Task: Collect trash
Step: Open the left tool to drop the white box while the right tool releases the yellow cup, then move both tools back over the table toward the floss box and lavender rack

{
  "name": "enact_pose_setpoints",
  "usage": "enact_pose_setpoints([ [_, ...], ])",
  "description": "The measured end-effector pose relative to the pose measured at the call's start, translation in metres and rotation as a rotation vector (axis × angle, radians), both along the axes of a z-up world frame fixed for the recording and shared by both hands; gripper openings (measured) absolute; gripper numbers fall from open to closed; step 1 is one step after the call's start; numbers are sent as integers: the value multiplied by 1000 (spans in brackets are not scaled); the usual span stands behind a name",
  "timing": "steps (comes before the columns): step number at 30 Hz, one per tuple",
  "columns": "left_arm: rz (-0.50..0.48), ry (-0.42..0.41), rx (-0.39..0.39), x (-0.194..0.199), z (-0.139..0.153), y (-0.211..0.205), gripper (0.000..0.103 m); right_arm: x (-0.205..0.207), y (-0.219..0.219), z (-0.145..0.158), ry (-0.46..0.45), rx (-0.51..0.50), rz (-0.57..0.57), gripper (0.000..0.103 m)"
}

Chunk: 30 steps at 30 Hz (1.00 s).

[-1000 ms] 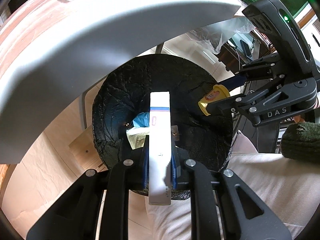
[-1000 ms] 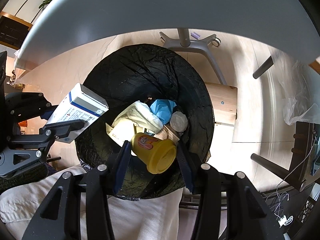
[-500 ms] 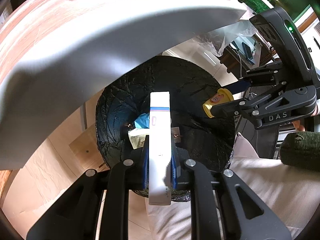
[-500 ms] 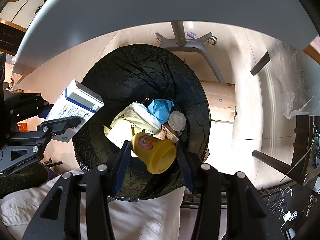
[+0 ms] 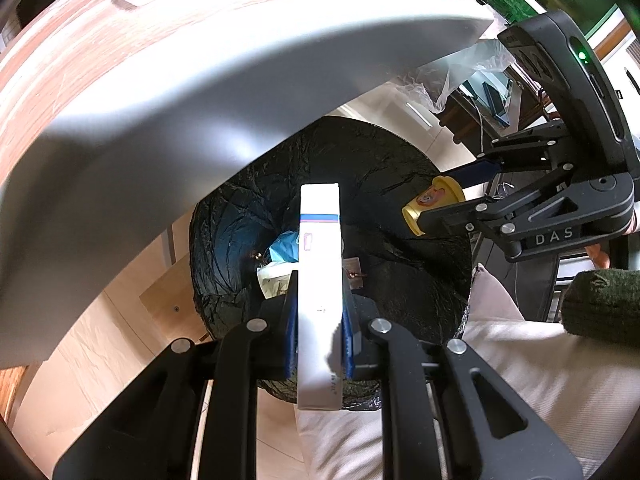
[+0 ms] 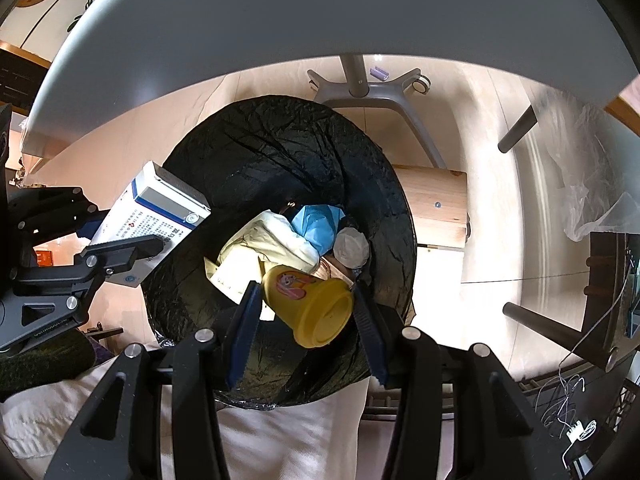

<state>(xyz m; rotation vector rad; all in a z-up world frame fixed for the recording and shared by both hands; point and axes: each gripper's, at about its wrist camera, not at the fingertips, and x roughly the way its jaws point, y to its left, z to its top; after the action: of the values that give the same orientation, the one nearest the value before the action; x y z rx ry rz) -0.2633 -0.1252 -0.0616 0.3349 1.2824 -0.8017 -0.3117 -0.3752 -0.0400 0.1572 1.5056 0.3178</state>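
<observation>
Both wrist views look steeply down, close above shared bin (image 5: 420, 248).

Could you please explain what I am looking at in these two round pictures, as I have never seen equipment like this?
There is no robot here: a person holds a two-finger gripper in each hand, and each carries a wide-angle camera looking along its fingers. Both point down into a bin lined with a black bag, beside a table edge. In the left camera's picture, the left gripper is shut on a white and blue box. In the right camera's picture, the right gripper is shut on a yellow cup. Crumpled paper and blue wrapping already lie in the bin.
</observation>
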Motion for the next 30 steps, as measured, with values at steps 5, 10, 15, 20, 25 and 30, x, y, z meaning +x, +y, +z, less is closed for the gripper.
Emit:
enact_pose_setpoints([
  [5,5,6,-3,1,-2,-2,19,2,1,0,-2,1,0,46],
  [10,-11,22,-23,2,-2,-2,20,2,3,0,-4,11,4,49],
  [15,28,-5,-33,6,5,4,58,0,-1,6,-32,-3,-16,77],
  [20,46,-33,-40,3,19,15,62,-8,-13,17,-47,-8,-47,77],
  [25,62,-56,-75,-5,42,29,62,-21,-27,45,-108,-2,-78,77],
  [30,55,-109,-150,-15,82,31,68,-22,-27,100,-263,-38,-54,80],
])
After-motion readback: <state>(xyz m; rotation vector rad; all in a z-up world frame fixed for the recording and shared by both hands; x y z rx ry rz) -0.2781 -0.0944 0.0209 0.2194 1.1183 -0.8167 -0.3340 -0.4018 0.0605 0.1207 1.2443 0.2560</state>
